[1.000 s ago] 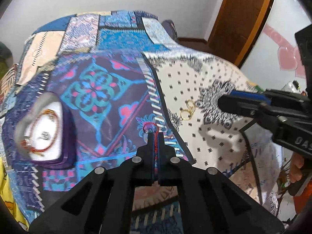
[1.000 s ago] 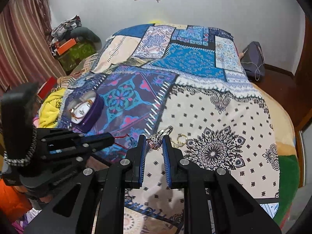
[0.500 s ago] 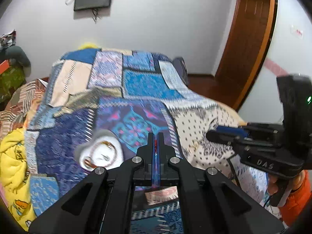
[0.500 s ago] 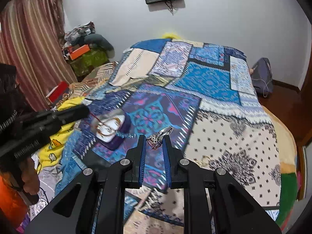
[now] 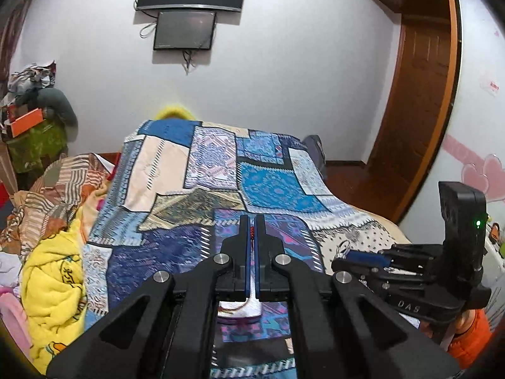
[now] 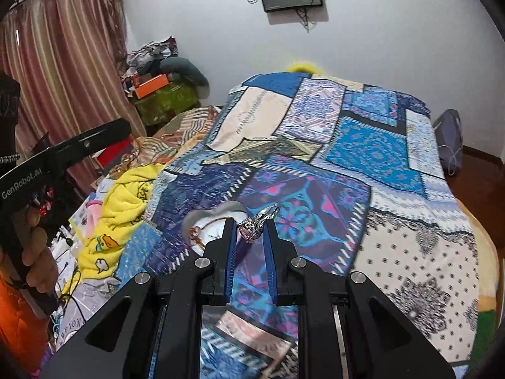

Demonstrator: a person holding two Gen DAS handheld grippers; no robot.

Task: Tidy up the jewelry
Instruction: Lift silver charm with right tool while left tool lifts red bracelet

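My left gripper (image 5: 252, 221) is shut on a thin red cord (image 5: 252, 232) pinched between its pads. It is held above the patchwork bed. The white-lined jewelry box (image 5: 243, 308) shows only as a sliver under its jaws. My right gripper (image 6: 249, 225) is shut on a silver ring with a pink stone (image 6: 252, 227). It hovers just right of the open jewelry box (image 6: 205, 230), which lies on the quilt with a red bracelet inside. The right gripper also shows in the left wrist view (image 5: 342, 252), with the ring at its tip.
The patchwork quilt (image 6: 363, 145) covers the bed. A yellow towel (image 6: 123, 208) and piled clothes lie at the left edge. A curtain (image 6: 63, 72), a green stool with an orange box (image 6: 151, 85), a wall screen (image 5: 184, 30) and a wooden door (image 5: 413, 107) surround the bed.
Both grippers have lifted away from the quilt and moved left toward the jewelry box. The left one keeps the red cord, the right one keeps the ring. The gold earrings have dropped out of view.
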